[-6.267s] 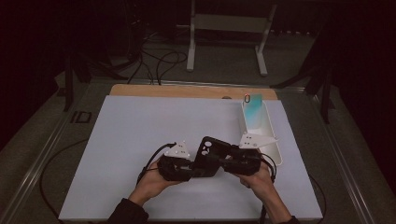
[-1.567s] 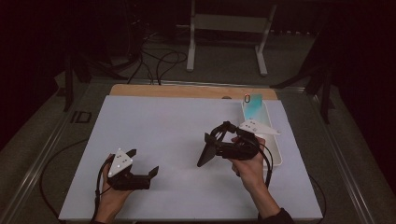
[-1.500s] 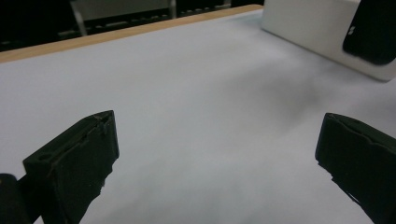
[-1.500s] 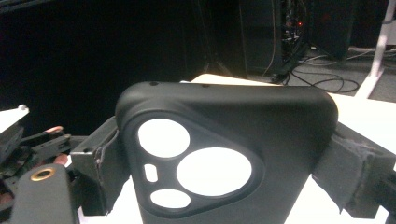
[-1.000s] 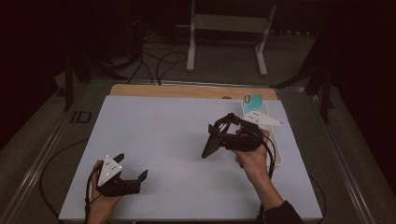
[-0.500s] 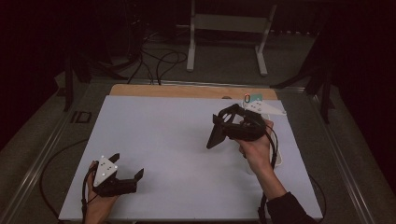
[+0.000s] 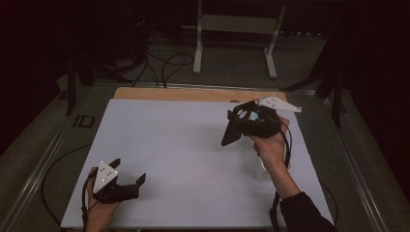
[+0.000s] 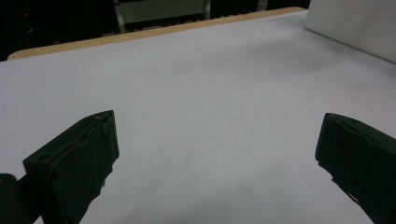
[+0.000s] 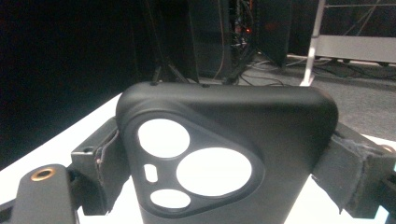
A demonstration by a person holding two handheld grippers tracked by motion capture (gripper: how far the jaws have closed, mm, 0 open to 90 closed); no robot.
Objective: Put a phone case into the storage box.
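**Phone case lifted, no landing spot reached yet**

My right tool (image 7: 231,136) is clenched on the black phone case (image 9: 224,154), jaws pressing its two long edges, and I hold it raised above the white surface (image 7: 193,145), toward the far right corner. A white tray (image 7: 263,173) lies on the surface just behind that hand. My left tool (image 7: 129,175) rests near the surface's near left corner, well apart from the case, jaws spread and gripping nothing. I judge the pickup done; carrying and setting the case down remain.
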